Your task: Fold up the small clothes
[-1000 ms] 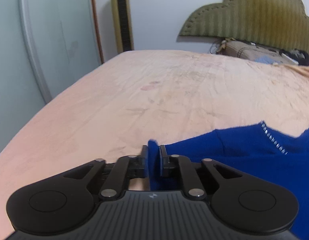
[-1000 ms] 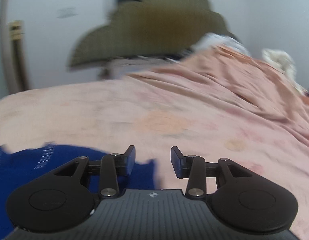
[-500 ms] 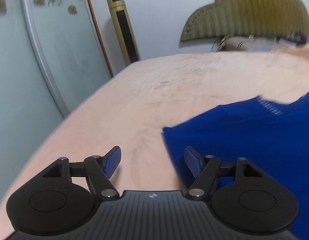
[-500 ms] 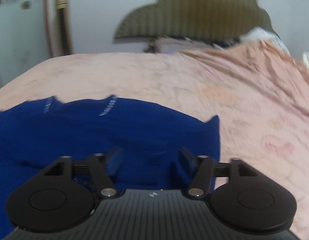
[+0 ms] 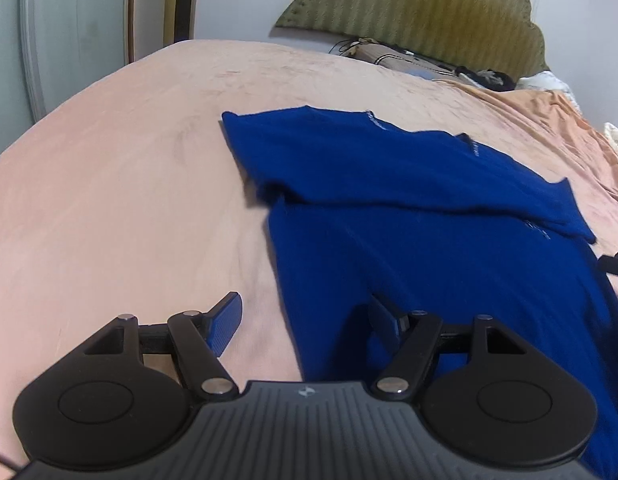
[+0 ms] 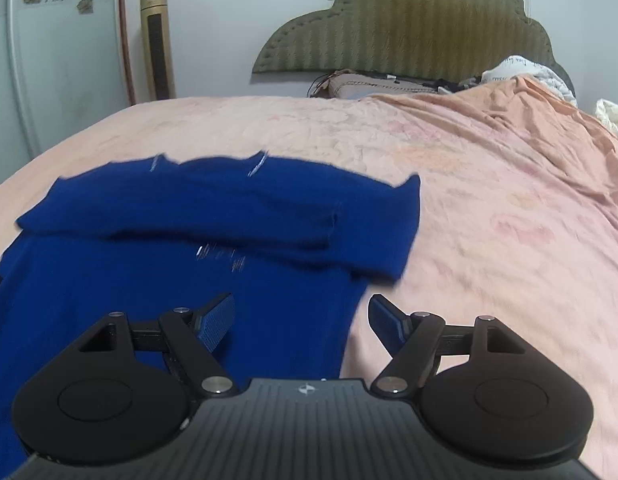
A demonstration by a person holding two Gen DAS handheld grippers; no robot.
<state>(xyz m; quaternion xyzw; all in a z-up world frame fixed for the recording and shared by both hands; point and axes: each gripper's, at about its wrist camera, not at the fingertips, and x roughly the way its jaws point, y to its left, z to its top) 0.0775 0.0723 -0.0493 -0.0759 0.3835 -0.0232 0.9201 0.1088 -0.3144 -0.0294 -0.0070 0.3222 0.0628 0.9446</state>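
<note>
A dark blue garment point(image 5: 429, 264) lies flat on the pink bedsheet point(image 5: 109, 200), with its far part folded back toward me as a band point(image 5: 369, 160) across the body. My left gripper point(image 5: 305, 304) is open over the garment's left edge: one finger above the sheet, the other above blue cloth, nothing pinched. In the right wrist view the garment point(image 6: 149, 280) fills the lower left. My right gripper point(image 6: 301, 304) straddles its right edge, jaws still opening, with cloth under them but not pressed.
A green padded headboard point(image 6: 409, 28) and a pillow point(image 6: 369, 82) stand at the bed's far end. A rumpled orange cover point(image 6: 529, 140) rises at the right. A gold tower fan point(image 6: 157, 40) and a wardrobe door point(image 6: 49, 60) stand on the left.
The left gripper let go of the blue cloth and opened. The right gripper opened wider. Both drew back toward me, and the folded garment now lies ahead of them.
</note>
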